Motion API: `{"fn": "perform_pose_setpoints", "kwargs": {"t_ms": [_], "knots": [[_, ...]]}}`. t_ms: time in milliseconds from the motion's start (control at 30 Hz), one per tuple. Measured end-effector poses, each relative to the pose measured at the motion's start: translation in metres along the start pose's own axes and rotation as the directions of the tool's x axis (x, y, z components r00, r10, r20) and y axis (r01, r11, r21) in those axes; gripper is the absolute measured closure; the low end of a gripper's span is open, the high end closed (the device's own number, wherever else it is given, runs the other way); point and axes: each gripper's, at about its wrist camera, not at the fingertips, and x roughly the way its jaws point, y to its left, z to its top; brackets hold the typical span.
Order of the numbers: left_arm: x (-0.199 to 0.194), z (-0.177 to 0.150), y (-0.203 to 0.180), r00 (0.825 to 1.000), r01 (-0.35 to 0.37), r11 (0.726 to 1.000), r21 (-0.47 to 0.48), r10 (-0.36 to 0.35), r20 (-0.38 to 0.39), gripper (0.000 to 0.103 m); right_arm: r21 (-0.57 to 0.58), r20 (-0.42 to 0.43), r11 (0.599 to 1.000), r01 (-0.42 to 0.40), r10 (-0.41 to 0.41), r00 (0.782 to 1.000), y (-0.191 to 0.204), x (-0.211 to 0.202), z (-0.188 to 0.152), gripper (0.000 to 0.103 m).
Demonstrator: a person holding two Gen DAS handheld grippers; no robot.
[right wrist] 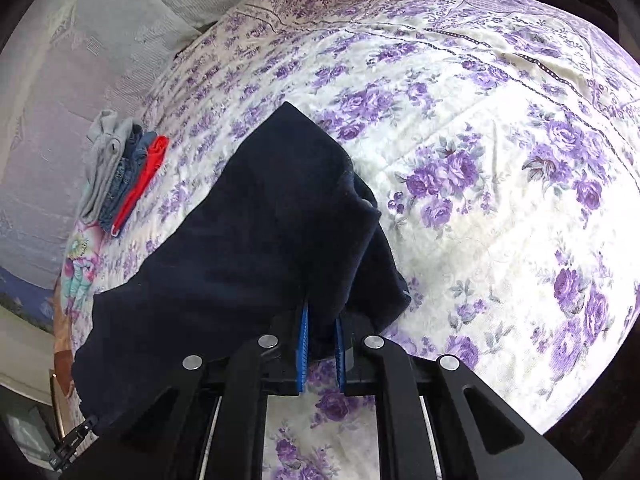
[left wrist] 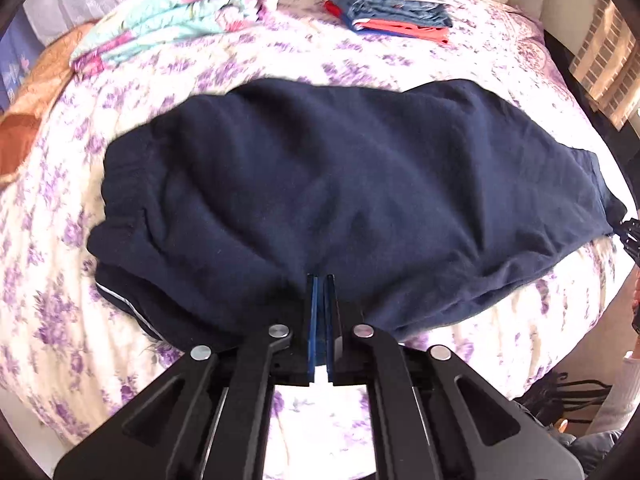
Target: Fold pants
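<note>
Two black two-finger grippers with blue pads work over one pair of dark navy fleece pants, which lies spread across a bed covered by a white quilt printed with purple roses. The pants stretch sideways over the middle of the quilt, already doubled into a long band, with the elastic waistband bunched at the left end in the left wrist view and a thin pale stripe showing along the lower left edge.

The left gripper is closed down to a narrow slit on the near edge of the navy cloth, its two blue pads almost touching with fabric pinched between them. The right gripper holds the other end of the pants: its pads stand a little apart with a thick fold of navy cloth clamped between them, and the fabric rises from there in a peak towards the middle of the bed. In the left wrist view the right gripper's tip is just visible at the far right end of the pants.

One stack of folded clothes sits near the head of the bed, well apart from the pants. I count three layers in it: grey on top, blue denim in the middle, red-orange at the bottom. One folded floral blanket in pink and turquoise lies to the left of that stack. One white lace pillow rests against the headboard side.
</note>
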Motion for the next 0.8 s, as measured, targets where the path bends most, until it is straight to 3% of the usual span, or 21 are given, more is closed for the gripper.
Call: {"fn": "perform_pose_setpoints", "kwargs": {"t_ms": [133, 233, 300, 433, 467, 567, 633, 700, 800], "knots": [[-0.023, 0.016, -0.041, 0.995, 0.075, 0.995, 0.061, -0.079, 0.060, 0.100, -0.124, -0.008, 0.990, 0.059, -0.060, 0.998, 0.017, 0.000, 0.001, 0.089], [-0.012, 0.032, -0.077, 0.988, 0.134, 0.986, 0.096, -0.141, 0.066, 0.100, -0.189, 0.003, 0.978, 0.088, -0.089, 0.996, 0.029, -0.007, -0.003, 0.074], [0.010, 0.039, -0.101, 0.983, 0.176, 0.978, 0.115, -0.180, 0.021, 0.100, -0.221, 0.036, 0.967, 0.126, -0.121, 0.992, 0.037, -0.020, -0.007, 0.055], [0.063, 0.027, -0.136, 0.976, 0.180, 0.976, 0.126, -0.162, -0.143, 0.101, -0.323, 0.209, 0.903, 0.284, -0.224, 0.952, 0.058, -0.060, -0.024, 0.044], [0.063, 0.019, -0.141, 0.985, 0.149, 0.979, 0.140, -0.134, -0.107, 0.101, -0.346, 0.234, 0.892, 0.290, -0.218, 0.948, 0.064, -0.069, -0.028, 0.041], [0.053, 0.000, -0.151, 0.995, 0.095, 0.977, 0.189, -0.088, -0.046, 0.103, -0.428, 0.236, 0.873, 0.235, -0.142, 0.961, 0.088, -0.081, -0.033, 0.039], [0.050, -0.003, -0.150, 0.995, 0.096, 0.977, 0.188, -0.091, -0.035, 0.103, -0.492, 0.201, 0.855, 0.165, -0.073, 0.977, 0.116, -0.075, -0.032, 0.039], [0.053, -0.002, -0.142, 0.992, 0.129, 0.978, 0.162, -0.124, -0.039, 0.103, -0.573, 0.139, 0.817, 0.067, 0.016, 0.990, 0.156, -0.060, -0.030, 0.039], [0.053, -0.001, -0.130, 0.983, 0.180, 0.976, 0.126, -0.175, -0.049, 0.103, -0.683, 0.033, 0.726, -0.073, 0.130, 0.991, 0.231, -0.029, -0.029, 0.039]]}}
